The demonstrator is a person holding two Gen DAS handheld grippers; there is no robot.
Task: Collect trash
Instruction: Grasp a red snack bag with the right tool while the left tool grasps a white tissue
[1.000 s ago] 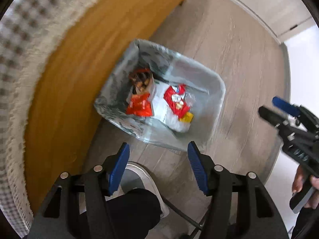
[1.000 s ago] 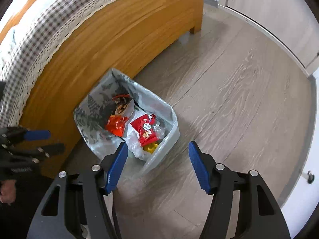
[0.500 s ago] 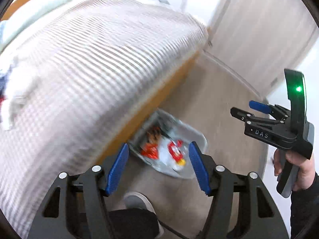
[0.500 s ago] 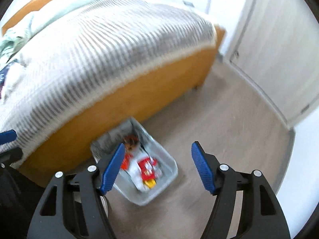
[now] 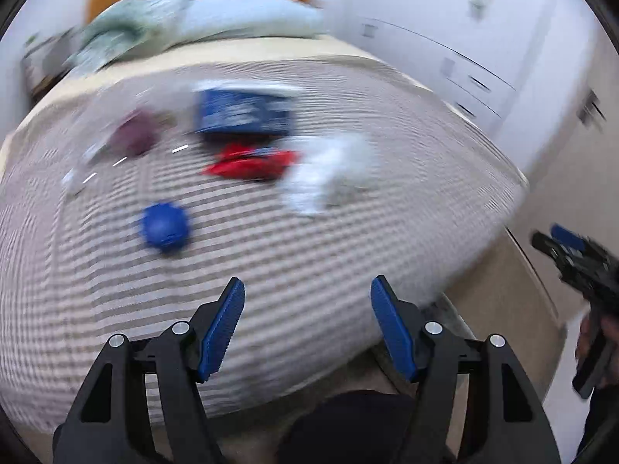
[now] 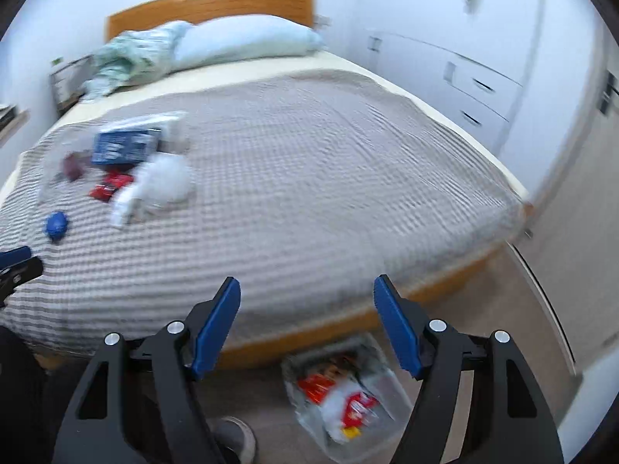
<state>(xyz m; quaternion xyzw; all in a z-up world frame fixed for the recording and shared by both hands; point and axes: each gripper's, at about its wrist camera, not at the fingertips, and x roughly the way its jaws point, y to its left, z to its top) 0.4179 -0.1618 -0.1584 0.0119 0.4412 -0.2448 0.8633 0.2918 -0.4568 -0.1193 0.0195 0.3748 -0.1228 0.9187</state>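
Both tongs empty over the bed, trash still scattered on the blanket.

The left tongs [image 5: 307,323] are opening with nothing between the pads; the right tongs [image 6: 307,324] stand wide apart, also empty. On the striped blanket [image 6: 309,193] lie 5 blurred pieces: a blue packet [image 5: 243,110], a red wrapper [image 5: 249,164], crumpled white paper [image 5: 329,176], a blue ball [image 5: 165,226] and a dark maroon wrapper [image 5: 135,135]. The lined bin [image 6: 348,394], holding red wrappers, sits on the floor beside the bed frame.
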